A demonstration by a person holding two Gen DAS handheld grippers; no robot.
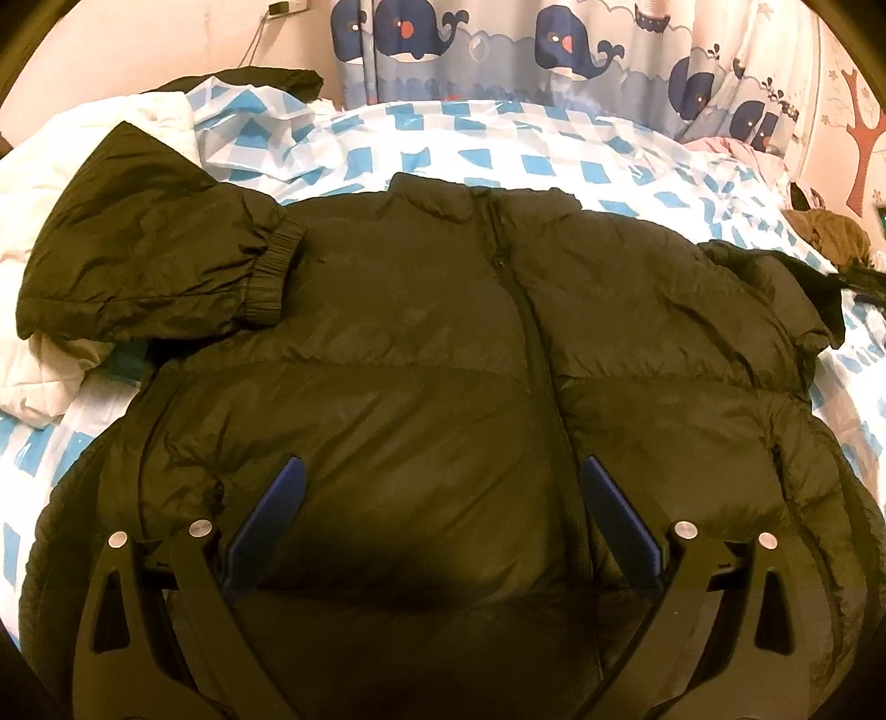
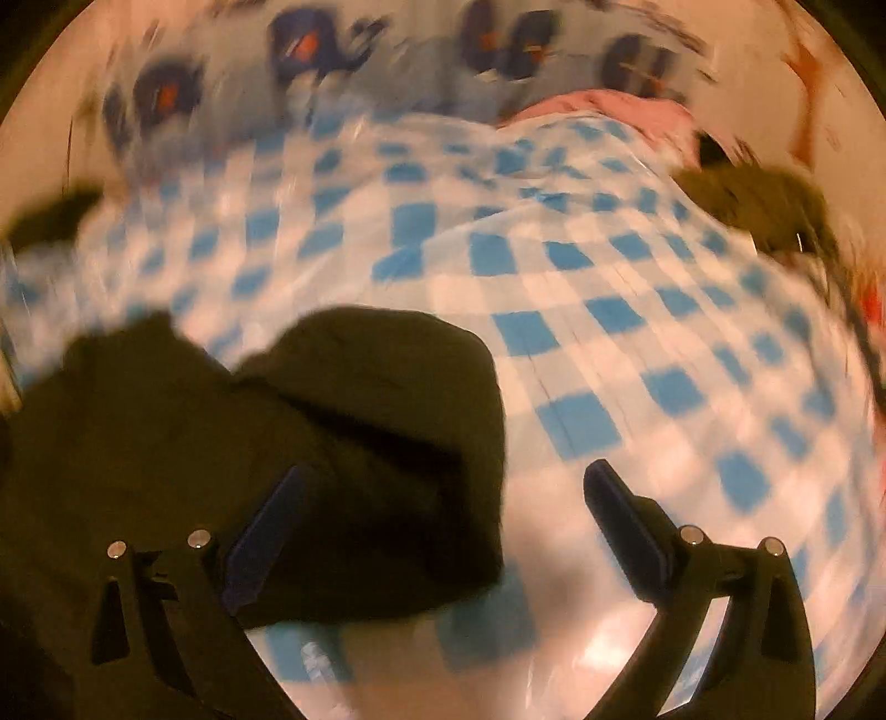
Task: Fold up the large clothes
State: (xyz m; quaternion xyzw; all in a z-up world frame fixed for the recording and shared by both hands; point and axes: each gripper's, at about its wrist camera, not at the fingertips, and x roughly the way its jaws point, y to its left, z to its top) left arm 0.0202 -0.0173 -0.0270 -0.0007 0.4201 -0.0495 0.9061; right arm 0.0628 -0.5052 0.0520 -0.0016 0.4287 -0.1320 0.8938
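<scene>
A black puffer jacket (image 1: 421,343) lies front up on the bed, zipper closed down its middle. Its left sleeve (image 1: 149,266) is folded in over the left shoulder, elastic cuff pointing toward the chest. My left gripper (image 1: 440,471) is open, hovering over the jacket's lower front with nothing between its blue pads. In the blurred right wrist view, my right gripper (image 2: 443,476) is open and empty above the bed beside the jacket's right sleeve (image 2: 387,387), which lies under the left finger.
The bed has a blue-and-white checked cover (image 1: 498,144). A white quilt (image 1: 33,354) is bunched at the left. Whale-print curtains (image 1: 498,50) hang behind. Pink and brown clothes (image 1: 825,227) lie at the right edge.
</scene>
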